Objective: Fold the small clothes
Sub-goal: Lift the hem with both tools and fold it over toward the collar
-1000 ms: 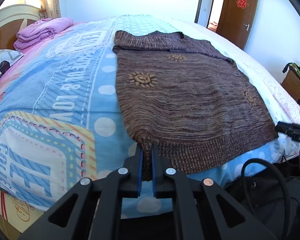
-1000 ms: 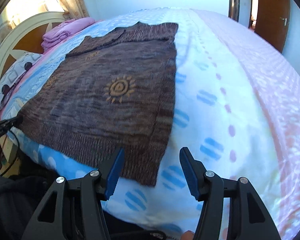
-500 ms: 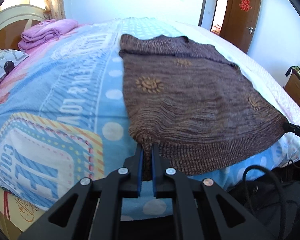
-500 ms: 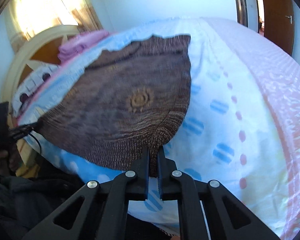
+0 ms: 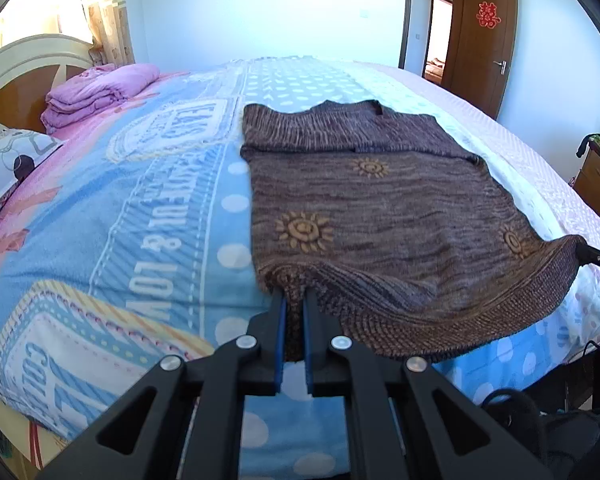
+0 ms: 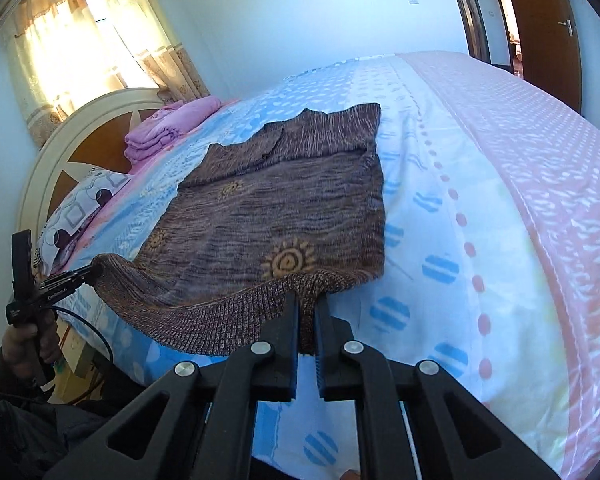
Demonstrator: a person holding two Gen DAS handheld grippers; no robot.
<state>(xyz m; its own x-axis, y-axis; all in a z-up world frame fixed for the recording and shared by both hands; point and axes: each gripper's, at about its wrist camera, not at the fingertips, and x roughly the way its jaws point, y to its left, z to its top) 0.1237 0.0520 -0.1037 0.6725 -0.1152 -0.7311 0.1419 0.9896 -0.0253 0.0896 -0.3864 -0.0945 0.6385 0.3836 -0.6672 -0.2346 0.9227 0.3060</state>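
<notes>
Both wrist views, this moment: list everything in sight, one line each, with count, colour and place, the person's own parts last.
sweater: one, brown with orange suns, flat on bed, hem corners lifted.
bedspread: one, blue, pink and white, covering bed.
folded blanket: one, purple, by headboard.
pillow: one, white patterned, by headboard.
headboard: one, cream and wood.
curtains: beige, at window.
door: one, brown, open.
left gripper: black, shut on sweater hem.
right gripper: black, shut on sweater hem.
hand: one, holding left gripper.

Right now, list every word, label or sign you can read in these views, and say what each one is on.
"& LOV", seen upside down: blue bedspread.
Large letters "CO", partial: bedspread's near corner panel.
Framed panel text farther up the bedspread: too distorted to read.
Red double-happiness sign "囍": brown door.
Small white lettering on the left gripper: too small to read.
</notes>
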